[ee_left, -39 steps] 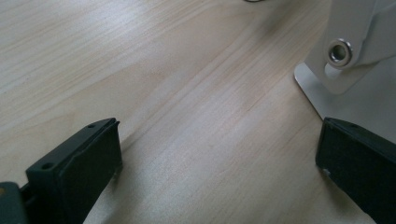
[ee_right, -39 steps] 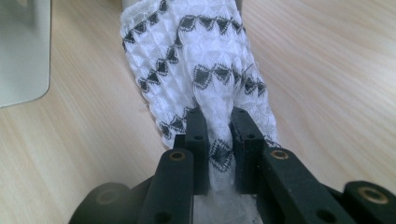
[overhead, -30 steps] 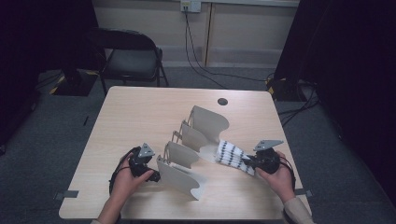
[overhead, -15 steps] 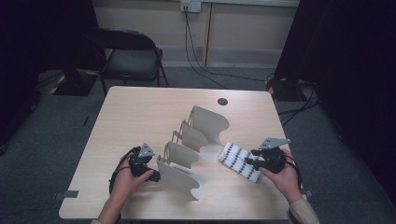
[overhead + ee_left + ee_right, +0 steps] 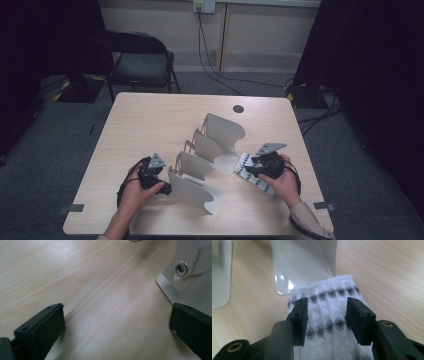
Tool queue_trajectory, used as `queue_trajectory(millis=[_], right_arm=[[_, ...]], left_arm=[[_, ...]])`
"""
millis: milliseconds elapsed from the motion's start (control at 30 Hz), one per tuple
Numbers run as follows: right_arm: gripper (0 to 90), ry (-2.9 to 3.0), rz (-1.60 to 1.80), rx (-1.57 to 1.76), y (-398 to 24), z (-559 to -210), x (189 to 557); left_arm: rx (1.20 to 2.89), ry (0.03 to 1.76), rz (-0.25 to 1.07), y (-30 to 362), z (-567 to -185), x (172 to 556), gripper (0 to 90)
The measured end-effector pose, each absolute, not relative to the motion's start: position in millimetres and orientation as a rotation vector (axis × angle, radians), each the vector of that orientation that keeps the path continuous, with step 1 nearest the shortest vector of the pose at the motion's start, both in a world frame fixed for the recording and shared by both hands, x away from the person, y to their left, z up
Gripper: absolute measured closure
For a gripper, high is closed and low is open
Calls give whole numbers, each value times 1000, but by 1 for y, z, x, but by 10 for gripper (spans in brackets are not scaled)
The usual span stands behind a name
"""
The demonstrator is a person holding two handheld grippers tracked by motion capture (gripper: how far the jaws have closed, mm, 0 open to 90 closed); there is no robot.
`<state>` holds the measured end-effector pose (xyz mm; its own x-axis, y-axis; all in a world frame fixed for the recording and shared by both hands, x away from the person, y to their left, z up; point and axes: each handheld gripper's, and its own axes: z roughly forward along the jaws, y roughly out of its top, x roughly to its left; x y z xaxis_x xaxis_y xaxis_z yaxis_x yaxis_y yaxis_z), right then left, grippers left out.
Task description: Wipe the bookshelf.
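The counter [image 5: 150, 125] is surfaced in pale wood-grain laminate with a smooth, faintly satin finish. The white rack [image 5: 220, 135] is formed of smooth, glossy plastic, and a bright metal rivet [image 5: 181, 268] is set in its base. The sock [image 5: 329, 305] is knitted cloth, white with black diamonds, soft and matt. The fingers [image 5: 299, 317] are moulded in matt black plastic.
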<state>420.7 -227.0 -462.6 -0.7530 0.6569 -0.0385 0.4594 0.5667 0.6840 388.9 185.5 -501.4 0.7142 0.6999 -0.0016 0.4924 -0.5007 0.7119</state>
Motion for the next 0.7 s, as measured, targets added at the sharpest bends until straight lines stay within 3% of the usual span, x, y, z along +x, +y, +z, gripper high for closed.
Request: queue_trajectory(millis=[333, 700], right_arm=[[528, 2473, 903, 988, -260, -458, 415], [535, 2528, 948, 878, -221, -455, 426]], left_arm=[[2201, 899, 373, 186, -502, 389, 0], [2208, 895, 378, 186, -501, 389, 0]])
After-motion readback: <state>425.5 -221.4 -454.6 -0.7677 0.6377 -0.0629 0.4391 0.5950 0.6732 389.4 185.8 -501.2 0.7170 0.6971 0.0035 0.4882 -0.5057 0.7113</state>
